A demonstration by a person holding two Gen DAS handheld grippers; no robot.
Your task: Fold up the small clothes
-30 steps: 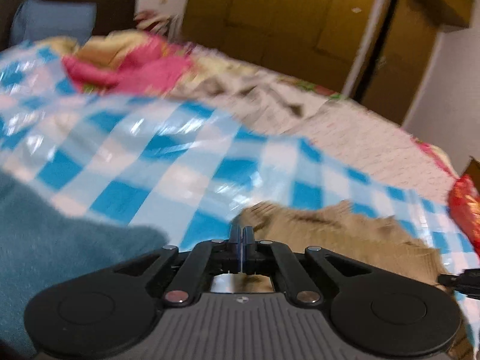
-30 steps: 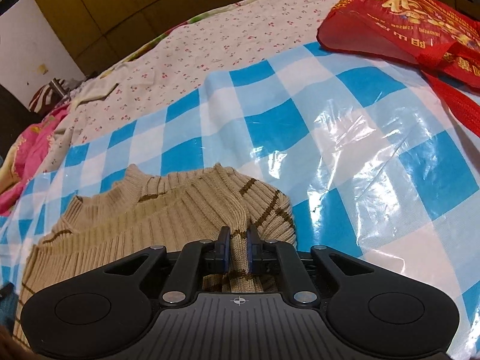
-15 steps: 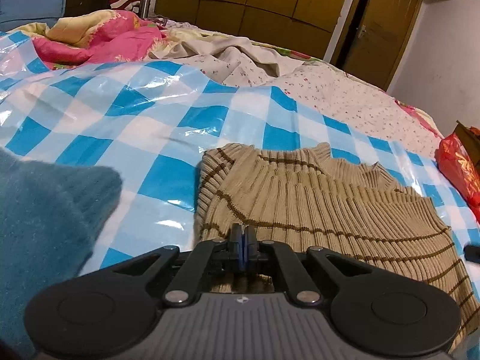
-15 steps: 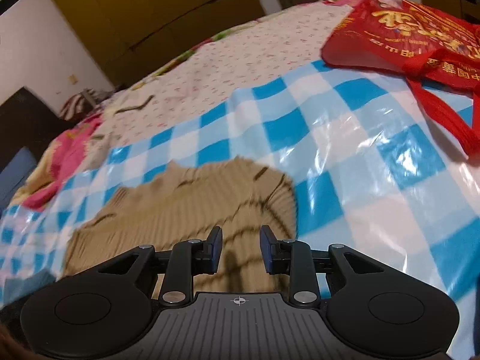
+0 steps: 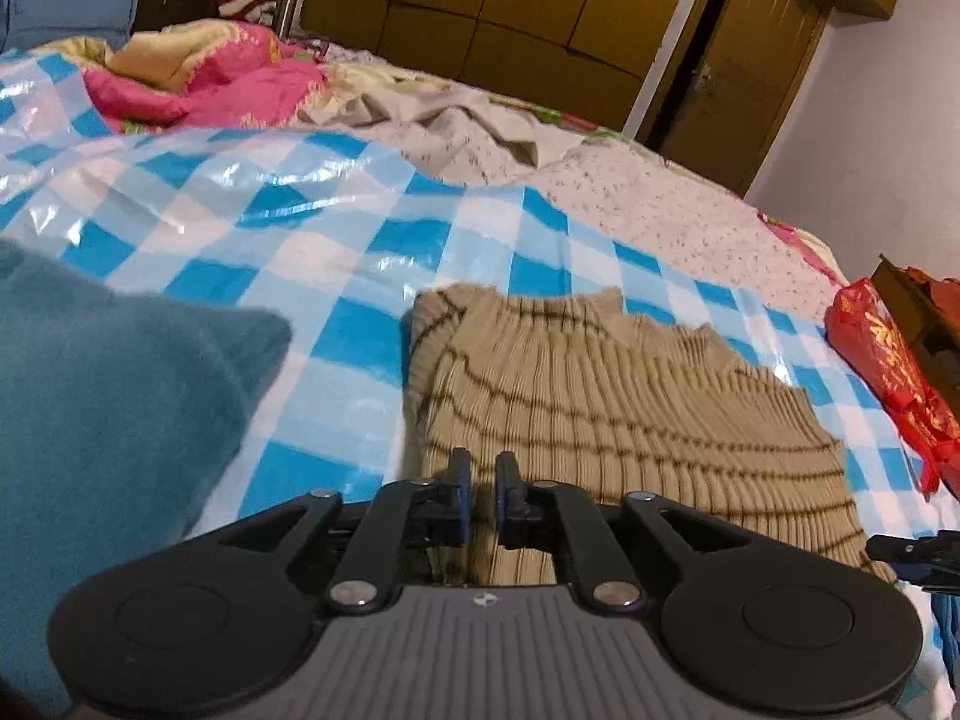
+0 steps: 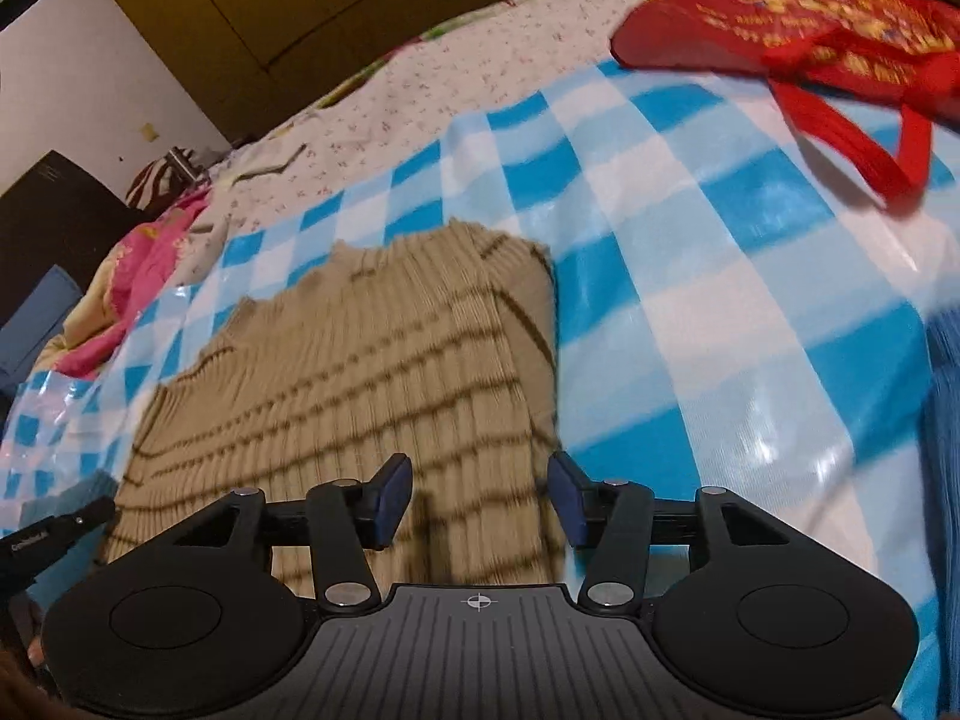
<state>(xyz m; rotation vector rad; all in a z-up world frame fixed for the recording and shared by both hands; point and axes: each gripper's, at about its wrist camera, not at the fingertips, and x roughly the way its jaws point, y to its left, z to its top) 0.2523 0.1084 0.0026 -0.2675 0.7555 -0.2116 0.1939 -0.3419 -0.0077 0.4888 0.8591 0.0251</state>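
On the bed's checked plastic sheet (image 5: pixel 372 240), the tan ribbed sweater (image 5: pixel 600 396) lies flat between a teal garment (image 5: pixel 108 396) and a red bag (image 6: pixel 798 30). Our left hand-held gripper (image 5: pixel 480 483) is parting slightly, our right hand-held gripper (image 6: pixel 480 495) spreading wide, both empty. We should let go cleanly, then smooth the fold; open sheet lies beyond.

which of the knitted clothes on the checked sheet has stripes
The tan ribbed knit sweater, crossed by thin dark brown stripes and lying flat mid-sheet. The teal fuzzy knit garment beside it is plain, with no stripes.
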